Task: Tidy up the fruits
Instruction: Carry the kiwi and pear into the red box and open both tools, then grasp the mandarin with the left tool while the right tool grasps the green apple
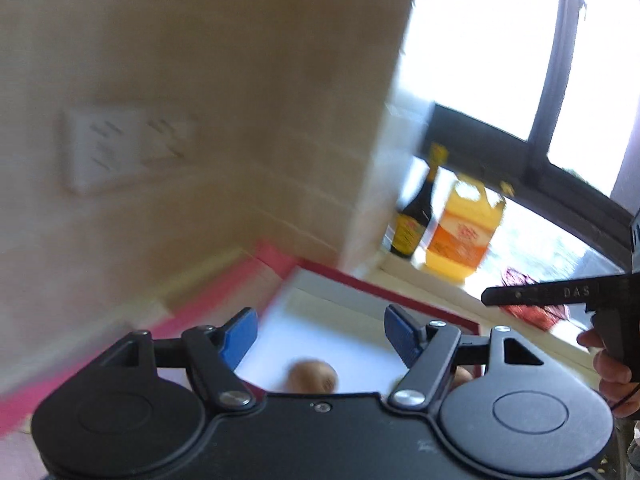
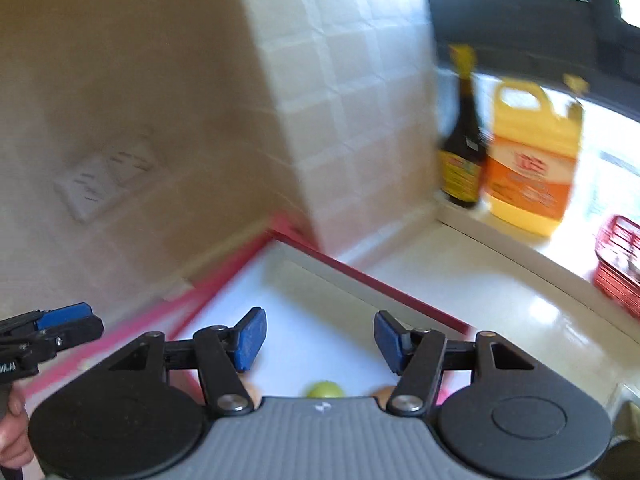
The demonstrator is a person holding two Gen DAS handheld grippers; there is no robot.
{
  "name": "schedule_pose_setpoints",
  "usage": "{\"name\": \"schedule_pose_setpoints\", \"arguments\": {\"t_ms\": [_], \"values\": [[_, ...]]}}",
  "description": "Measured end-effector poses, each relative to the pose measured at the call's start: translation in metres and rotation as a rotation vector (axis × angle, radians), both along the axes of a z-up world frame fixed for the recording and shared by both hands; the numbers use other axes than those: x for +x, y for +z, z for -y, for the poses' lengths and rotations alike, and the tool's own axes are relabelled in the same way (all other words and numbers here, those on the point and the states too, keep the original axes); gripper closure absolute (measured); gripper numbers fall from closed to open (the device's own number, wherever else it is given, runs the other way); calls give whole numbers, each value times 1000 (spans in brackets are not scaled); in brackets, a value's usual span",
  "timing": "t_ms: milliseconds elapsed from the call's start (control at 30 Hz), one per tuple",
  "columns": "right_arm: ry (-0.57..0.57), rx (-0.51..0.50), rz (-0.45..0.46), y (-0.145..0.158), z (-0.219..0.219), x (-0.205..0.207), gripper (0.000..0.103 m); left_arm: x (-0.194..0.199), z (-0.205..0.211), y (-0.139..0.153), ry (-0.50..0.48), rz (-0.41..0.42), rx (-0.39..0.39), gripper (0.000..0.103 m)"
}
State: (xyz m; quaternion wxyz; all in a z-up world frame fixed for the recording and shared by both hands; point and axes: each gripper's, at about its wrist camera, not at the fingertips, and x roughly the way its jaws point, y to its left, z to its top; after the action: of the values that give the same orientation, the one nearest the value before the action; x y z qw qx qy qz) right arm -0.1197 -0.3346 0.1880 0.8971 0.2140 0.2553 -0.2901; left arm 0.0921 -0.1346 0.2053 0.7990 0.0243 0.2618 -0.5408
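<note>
On white tray: kiwi under left gripper, green fruit under right gripper. Both jaws released, empty, above fruit. Bottle, jug well apart on surface. Risk: blurred views mask position; round fruit may roll from off-centre pinch.

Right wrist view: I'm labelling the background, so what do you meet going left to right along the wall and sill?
Wall socket → tiled pillar → dark sauce bottle → yellow jug → red basket.
</note>
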Motion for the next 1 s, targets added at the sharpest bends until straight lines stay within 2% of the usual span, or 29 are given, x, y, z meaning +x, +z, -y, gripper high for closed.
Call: {"name": "schedule_pose_setpoints", "arguments": {"t_ms": [267,433,633,833,933,1000], "values": [[218,-48,105,37,-63,37,41,-8,-97,52,196,154,-82,20],[322,-66,127,43,-104,60,41,-20,-132,63,279,183,-112,19],[419,2,42,11,-136,83,43,-27,-156,39,335,172,-52,19],[436,33,-30,-24,-150,96,44,-33,-164,5,335,171,28,19],[427,47,-73,-41,-149,100,44,-35,-161,-19,315,136,76,19],[425,59,-94,-52,-147,103,44,-34,-160,-37,299,83,108,19]]}}
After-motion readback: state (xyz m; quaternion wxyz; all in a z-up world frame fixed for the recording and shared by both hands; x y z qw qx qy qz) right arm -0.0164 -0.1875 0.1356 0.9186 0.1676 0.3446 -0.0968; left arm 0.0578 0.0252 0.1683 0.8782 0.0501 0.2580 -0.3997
